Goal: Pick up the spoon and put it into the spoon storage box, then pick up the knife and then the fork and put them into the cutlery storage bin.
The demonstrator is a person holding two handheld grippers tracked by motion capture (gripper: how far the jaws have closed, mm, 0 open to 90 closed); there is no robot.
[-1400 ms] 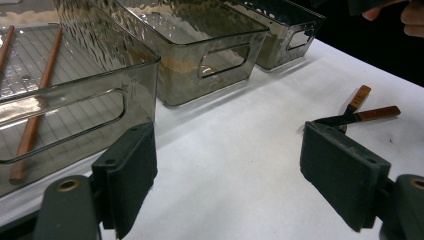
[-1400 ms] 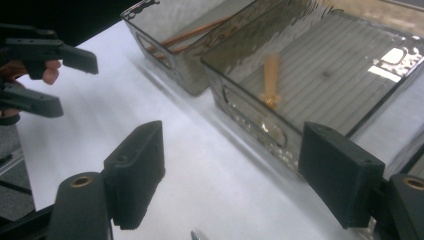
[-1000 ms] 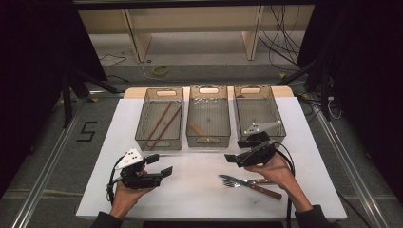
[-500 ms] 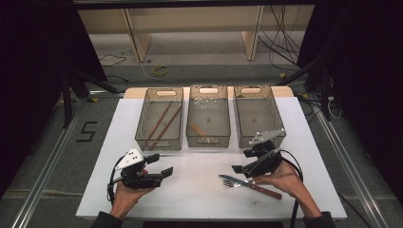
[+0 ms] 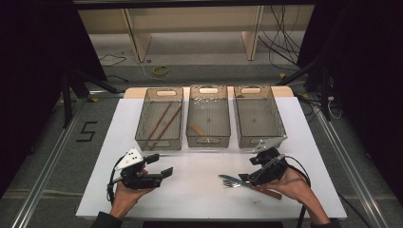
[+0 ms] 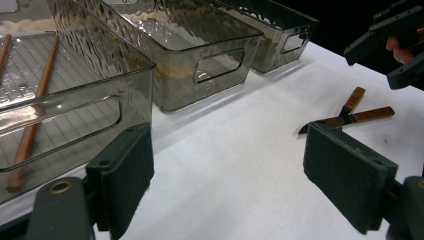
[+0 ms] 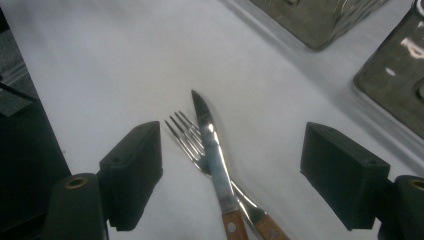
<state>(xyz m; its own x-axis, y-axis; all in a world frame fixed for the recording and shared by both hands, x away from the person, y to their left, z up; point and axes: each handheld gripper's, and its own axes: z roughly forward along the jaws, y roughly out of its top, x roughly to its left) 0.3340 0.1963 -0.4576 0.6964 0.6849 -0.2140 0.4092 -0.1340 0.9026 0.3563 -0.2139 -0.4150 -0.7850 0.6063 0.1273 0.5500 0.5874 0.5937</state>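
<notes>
R gripper (image 5: 248, 179) moved down from right bin (image 5: 259, 116) toward person, now low over knife (image 7: 212, 155) & fork (image 7: 192, 142), jaws wide apart, straddling both. Knife lies crossed over fork on white table (image 5: 199, 190), front-right. L gripper (image 5: 164, 174) unchanged, jaws apart, nothing held, near left bin (image 5: 159, 121) w/ chopsticks (image 5: 161, 124).
</notes>
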